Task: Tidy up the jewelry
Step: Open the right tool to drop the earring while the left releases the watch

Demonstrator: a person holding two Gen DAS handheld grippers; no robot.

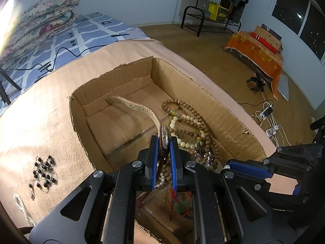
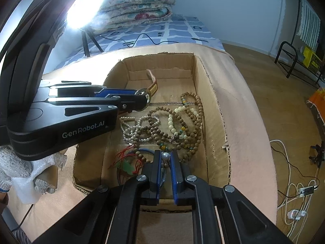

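Observation:
An open cardboard box (image 1: 203,93) (image 2: 211,111) sits on a pink cloth. Over it, my left gripper (image 1: 164,140) (image 2: 145,99) is shut on a watch (image 1: 165,135) (image 2: 142,93). The watch's tan strap (image 1: 132,105) (image 2: 153,81) trails toward the far wall of the box. My right gripper (image 2: 165,154) (image 1: 225,168) hangs over the near end, shut on a grey pearl bead (image 2: 165,155) strung on a blue cord (image 2: 145,150). Wooden bead strands (image 2: 195,122) (image 1: 189,109), a pale bead bracelet (image 2: 171,122), a white pearl strand (image 2: 132,130) and a red cord with a green pendant (image 2: 127,165) lie inside.
On the cloth left of the box lie a black bead piece (image 1: 43,170) and a white pearl strand (image 1: 20,205). A gloved hand (image 2: 12,168) with white foam shows at the left. Behind are a bed (image 1: 91,30), a folded quilt (image 2: 140,10) and a bright lamp (image 2: 87,4). Cables (image 2: 294,193) lie on the floor.

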